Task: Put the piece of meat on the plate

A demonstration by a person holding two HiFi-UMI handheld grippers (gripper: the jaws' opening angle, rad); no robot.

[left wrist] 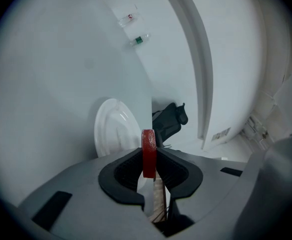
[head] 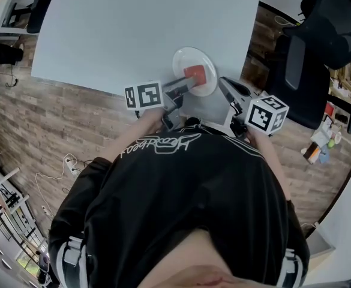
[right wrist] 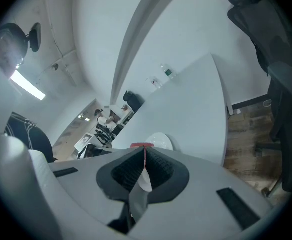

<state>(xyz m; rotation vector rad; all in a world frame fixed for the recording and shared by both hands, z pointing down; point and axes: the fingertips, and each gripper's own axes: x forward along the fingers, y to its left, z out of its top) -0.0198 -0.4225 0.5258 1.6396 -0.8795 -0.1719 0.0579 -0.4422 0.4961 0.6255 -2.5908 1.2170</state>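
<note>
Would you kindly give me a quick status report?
Left gripper shut on piece of meat, over the plate. Right gripper shut, empty, beside plate. Nothing in the way.

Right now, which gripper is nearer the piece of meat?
Left. The left gripper clamps the piece of meat over the plate; the right gripper, shut, is beside the plate's right rim.

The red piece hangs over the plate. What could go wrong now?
The left gripper pinches the piece of meat by one end only, so it might slip or land off the plate. The plate sits near the table edge, where the shut right gripper could nudge it.
</note>
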